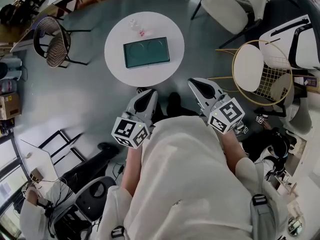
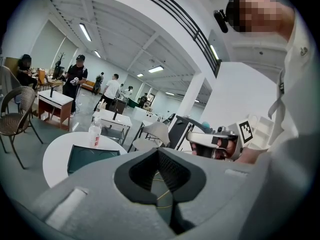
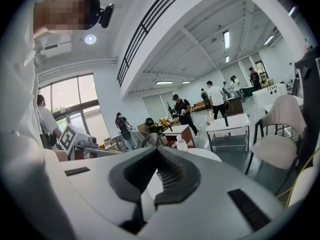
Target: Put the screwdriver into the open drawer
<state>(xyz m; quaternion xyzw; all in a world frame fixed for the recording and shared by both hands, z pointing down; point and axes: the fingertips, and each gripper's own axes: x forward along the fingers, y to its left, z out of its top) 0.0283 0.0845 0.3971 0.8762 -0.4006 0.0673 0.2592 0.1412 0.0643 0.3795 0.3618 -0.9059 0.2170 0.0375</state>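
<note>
both grippers are held low against the person's white-clad body, tips pointing forward. the left gripper [image 1: 148,96] has its jaws pressed together with nothing between them, and the right gripper [image 1: 198,84] is the same: closed and empty.

no view shows a screwdriver, and none shows an open drawer, so i cannot tell where either one is. that leaves the deciding relation unsettled: which way the screwdriver lies from the jaws, how its shaft runs, and which hand is nearer.

straight ahead stands a round white table [image 1: 116,59]. on it lies a dark green tray [image 1: 146,52], its long side running across the line of sight, with a small plastic bottle [image 1: 136,25] just beyond it. the left gripper points almost straight at the tray, while the right sits off to one side of it.
</note>
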